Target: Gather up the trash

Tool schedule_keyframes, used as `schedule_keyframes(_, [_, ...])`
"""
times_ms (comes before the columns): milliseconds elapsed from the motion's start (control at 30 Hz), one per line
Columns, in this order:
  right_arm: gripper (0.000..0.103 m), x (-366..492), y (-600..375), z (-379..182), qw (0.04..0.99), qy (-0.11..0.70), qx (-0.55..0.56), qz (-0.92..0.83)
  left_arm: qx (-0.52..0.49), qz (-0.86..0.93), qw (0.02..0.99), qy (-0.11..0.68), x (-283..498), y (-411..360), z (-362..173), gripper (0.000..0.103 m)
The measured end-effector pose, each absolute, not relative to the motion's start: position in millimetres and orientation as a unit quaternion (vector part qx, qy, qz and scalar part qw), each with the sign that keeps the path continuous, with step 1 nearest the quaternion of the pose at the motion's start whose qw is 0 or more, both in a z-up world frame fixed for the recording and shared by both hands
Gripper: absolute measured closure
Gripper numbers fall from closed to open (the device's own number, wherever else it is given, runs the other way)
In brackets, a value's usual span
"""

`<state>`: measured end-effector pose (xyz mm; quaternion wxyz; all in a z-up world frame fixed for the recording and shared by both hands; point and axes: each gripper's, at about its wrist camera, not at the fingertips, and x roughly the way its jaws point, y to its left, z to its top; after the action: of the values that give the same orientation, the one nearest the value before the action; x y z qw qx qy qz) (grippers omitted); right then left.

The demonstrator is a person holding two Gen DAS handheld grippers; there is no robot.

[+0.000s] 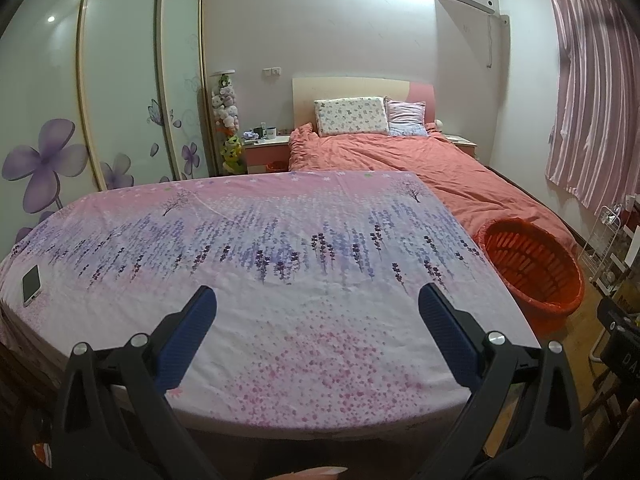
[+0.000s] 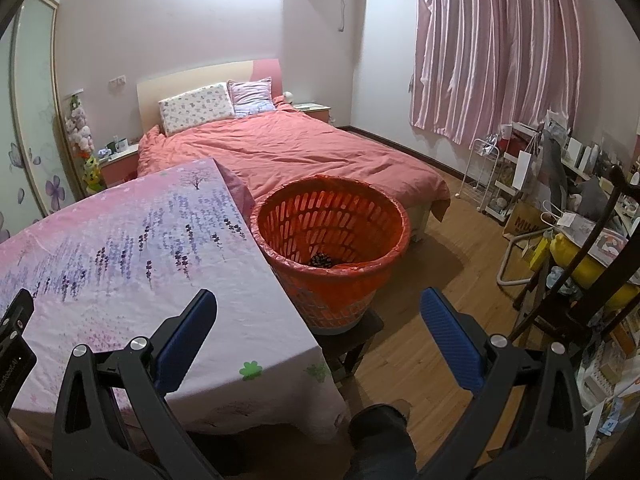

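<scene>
both our left gripper (image 1: pixel 317 300) and right gripper (image 2: pixel 319 303) gape wide, empty. the orange slatted plastic basket (image 2: pixel 332 236) beside the floral-clothed table (image 1: pixel 280 240) holds 1 dark scrap; collecting seems finished, so next we'd scan for leftovers.

Left gripper (image 1: pixel 318 298) wide apart over floral tablecloth (image 1: pixel 280 240), phone (image 1: pixel 31 285) far left, orange basket (image 1: pixel 534 266) right.

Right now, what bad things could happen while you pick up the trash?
The phone lies near the left edge of the flowered tablecloth; the left gripper could mistake it for trash or knock it off. The orange basket seems to stand on a small dark stool beside the table, so a bump from the right gripper might tip it and spill what lies inside.
</scene>
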<state>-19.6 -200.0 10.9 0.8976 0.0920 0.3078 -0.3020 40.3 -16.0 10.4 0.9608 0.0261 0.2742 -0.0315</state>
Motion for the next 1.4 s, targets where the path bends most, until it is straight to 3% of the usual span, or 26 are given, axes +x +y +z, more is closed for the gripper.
schedule_keyframes(1400, [0.002, -21.3, -200.4, 8.4, 0.896, 0.313, 0.092, -0.302, 0.024, -0.036, 0.959, 0.281, 42.6, -20.2, 5.6, 0.004])
